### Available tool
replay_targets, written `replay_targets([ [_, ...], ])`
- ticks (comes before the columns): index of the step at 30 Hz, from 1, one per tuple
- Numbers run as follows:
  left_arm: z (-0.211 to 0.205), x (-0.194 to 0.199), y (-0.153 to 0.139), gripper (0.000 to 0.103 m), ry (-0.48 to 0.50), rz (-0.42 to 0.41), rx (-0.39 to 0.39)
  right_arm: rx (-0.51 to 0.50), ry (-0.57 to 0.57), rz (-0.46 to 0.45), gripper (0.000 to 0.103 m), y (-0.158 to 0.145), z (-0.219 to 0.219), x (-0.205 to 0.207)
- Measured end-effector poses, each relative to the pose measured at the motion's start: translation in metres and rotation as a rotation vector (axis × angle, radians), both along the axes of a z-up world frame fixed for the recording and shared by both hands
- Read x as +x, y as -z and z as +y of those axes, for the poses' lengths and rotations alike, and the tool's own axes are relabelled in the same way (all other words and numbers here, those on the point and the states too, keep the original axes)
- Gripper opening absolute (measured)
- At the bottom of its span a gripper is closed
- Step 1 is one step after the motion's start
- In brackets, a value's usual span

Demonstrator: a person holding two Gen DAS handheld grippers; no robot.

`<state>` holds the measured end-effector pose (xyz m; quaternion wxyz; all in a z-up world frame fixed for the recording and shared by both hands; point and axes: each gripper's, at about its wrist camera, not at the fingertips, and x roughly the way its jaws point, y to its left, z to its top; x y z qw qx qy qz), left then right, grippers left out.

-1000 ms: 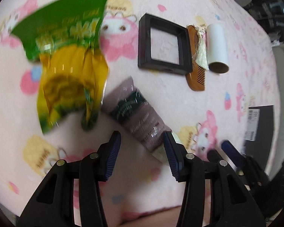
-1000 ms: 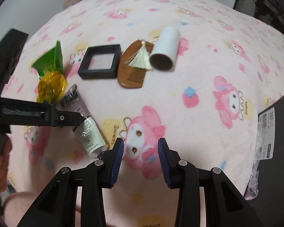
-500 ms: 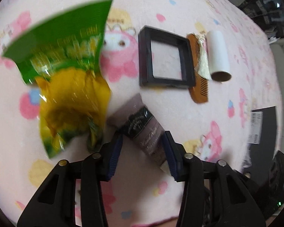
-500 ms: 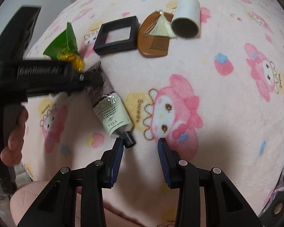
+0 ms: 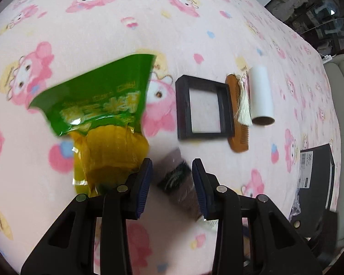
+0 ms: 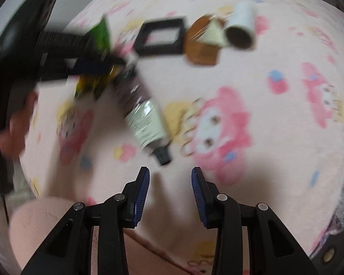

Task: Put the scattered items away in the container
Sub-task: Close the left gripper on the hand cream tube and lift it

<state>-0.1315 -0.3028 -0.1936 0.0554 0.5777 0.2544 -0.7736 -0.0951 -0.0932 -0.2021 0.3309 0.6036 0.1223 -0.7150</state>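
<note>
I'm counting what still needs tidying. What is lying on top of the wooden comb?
A cream tassel lies on the wooden comb, draped along it beside the white roll. The comb surface beneath the tassel is covered; nothing else sits on it.

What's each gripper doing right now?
Left gripper: jaws have just been closing around the tube, not yet gripping it.
Right gripper: open, empty.
</note>
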Motion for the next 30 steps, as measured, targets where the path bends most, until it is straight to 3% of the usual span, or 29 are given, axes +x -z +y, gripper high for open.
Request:
replay_targets([
  [7,0.016,-0.004,0.013,0.036,0.055,-0.052,-0.033,0.003,0.029,0.015,0.034,0.004,0.003,-0.003],
  [14,0.032,0.017,0.006,0.036,0.125,-0.056,0.088,-0.023,0.194,0.114,0.032,-0.021,0.035,-0.024],
  [18,0.024,0.019,0.004,0.036,0.077,-0.026,0.056,-0.065,0.297,0.132,0.032,-0.035,0.055,-0.034],
  [21,0.014,0.013,0.01,0.036,0.028,-0.018,0.056,-0.124,0.319,0.053,0.037,-0.031,0.065,-0.036],
  [23,0.012,0.009,0.015,0.038,0.02,-0.013,0.071,-0.146,0.307,-0.02,0.039,-0.041,0.08,-0.062],
  [25,0.014,0.005,0.023,0.039,0.024,-0.023,0.079,-0.152,0.294,-0.079,0.04,-0.03,0.087,-0.051],
  [28,0.02,0.006,0.024,0.043,0.043,-0.034,0.088,-0.139,0.298,-0.077,0.04,-0.008,0.06,-0.049],
  [30,0.022,0.008,0.022,0.043,0.06,-0.044,0.102,-0.144,0.31,-0.071,0.04,-0.011,0.063,-0.051],
])
